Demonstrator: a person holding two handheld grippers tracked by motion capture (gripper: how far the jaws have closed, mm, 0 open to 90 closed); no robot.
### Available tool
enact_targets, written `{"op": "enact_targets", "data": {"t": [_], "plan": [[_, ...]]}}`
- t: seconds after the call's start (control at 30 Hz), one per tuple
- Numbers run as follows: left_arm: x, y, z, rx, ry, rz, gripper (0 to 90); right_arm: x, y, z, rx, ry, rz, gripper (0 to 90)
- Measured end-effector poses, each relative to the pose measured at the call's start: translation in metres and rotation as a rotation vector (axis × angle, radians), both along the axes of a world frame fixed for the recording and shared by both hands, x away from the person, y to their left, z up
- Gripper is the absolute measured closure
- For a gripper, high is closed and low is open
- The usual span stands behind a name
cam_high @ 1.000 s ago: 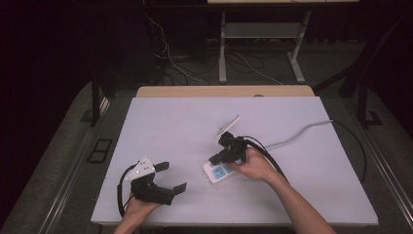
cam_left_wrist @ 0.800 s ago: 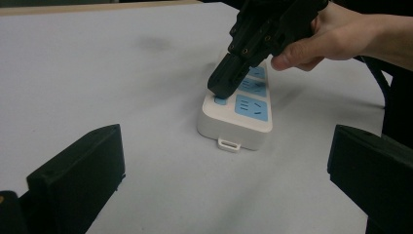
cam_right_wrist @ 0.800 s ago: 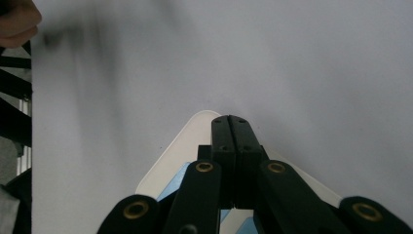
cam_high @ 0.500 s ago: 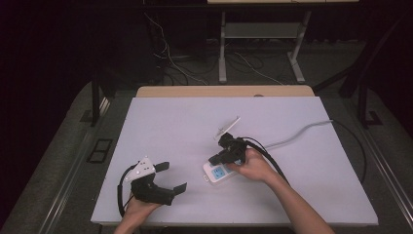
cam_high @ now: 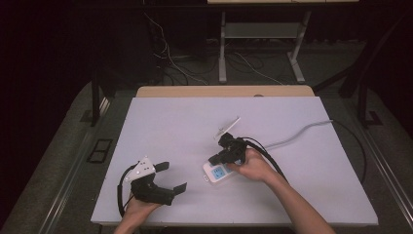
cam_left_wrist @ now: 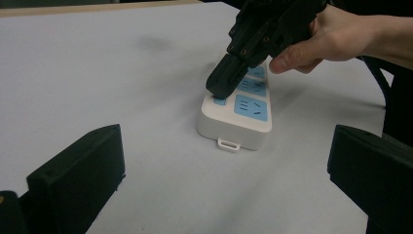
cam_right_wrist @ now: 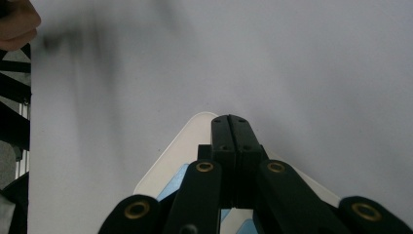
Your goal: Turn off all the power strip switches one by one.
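Power strip: one white rectangular plastic power strip point(cam_high: 217, 173) with blue socket faces, flat on the tabletop, right of centre and toward the near edge.
Sockets: three blue faces countable in the left gripper view, the farthest partly hidden; one small blue button point(cam_left_wrist: 219, 101) at the strip's end.
Cord: one grey cord point(cam_high: 302, 131) running from the strip toward the far right edge.
Right gripper: one black two-jaw gripper point(cam_high: 213, 159), jaws pressed together with nothing between them, tips down on the strip's button end.
Right hand: one hand point(cam_high: 254, 165) wrapped round the gripper body, just above the strip.
Left gripper: one black two-jaw gripper point(cam_high: 172, 177) with grey three-cornered plate on top, near the near left corner; jaws spread wide, empty, pointing at the strip, well apart from it.
Left hand: one hand point(cam_high: 140, 207) at the near edge.
Table: one pale lilac tabletop point(cam_high: 185, 122), one wooden strip along the far edge.
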State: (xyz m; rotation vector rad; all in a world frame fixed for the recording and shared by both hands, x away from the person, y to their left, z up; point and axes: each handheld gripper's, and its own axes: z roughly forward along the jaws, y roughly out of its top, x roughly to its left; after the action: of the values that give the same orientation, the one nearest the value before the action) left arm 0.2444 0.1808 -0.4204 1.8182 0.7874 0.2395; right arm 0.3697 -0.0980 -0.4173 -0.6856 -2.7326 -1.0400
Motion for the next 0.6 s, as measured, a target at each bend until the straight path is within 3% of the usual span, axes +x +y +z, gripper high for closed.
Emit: {"op": "enact_targets", "data": {"t": [0.1,0.23,0.6], "plan": [[-0.0002,-0.0002,-0.0001,0.000,0.000,0.000,0.0,0.0012,0.0015,-0.0017,0.010,0.029,-0.002,90.0],[-0.0002,0.0004,0.0000,0.000,0.000,0.000,0.0,-0.0019,0.0078,-0.0007,-0.013,-0.005,0.020,90.0],[-0.0004,0.0002,-0.0001,0.003,-0.002,-0.004,0.0,-0.0013,0.0069,-0.0014,-0.004,-0.007,0.027,90.0]]}}
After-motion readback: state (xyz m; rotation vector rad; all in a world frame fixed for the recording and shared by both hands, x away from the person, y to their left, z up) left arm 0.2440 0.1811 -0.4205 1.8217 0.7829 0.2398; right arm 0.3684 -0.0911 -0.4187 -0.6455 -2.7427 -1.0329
